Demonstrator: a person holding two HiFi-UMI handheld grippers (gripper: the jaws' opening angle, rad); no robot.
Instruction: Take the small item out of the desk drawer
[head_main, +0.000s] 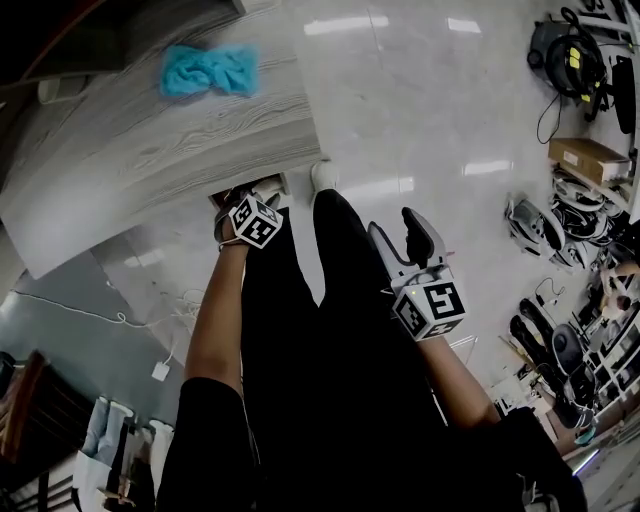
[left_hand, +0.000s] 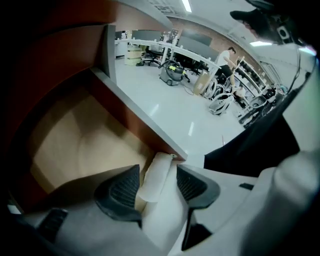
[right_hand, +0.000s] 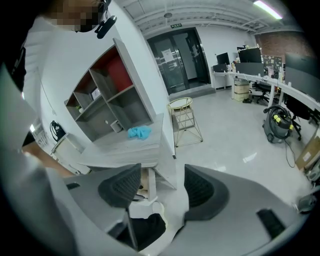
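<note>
The desk drawer (left_hand: 75, 135) stands open, with a bare tan bottom and red-brown walls. My left gripper (left_hand: 158, 173) is at its near corner, and a small white tube-like item (left_hand: 156, 175) stands between its pads, touching the left pad and close against the right one. In the head view the left gripper (head_main: 250, 200) is at the edge of the grey wood-grain desk (head_main: 150, 130), its fingers partly hidden by its marker cube. My right gripper (head_main: 402, 236) hangs open over the floor to the right, its jaws (right_hand: 162, 185) holding nothing.
A blue cloth (head_main: 210, 70) lies on the desk top. My black-trousered legs (head_main: 330, 300) fill the space between the grippers. A vacuum cleaner (head_main: 570, 55), a cardboard box (head_main: 588, 158) and loose gear line the right side. A wire stool (right_hand: 185, 117) stands beyond the desk.
</note>
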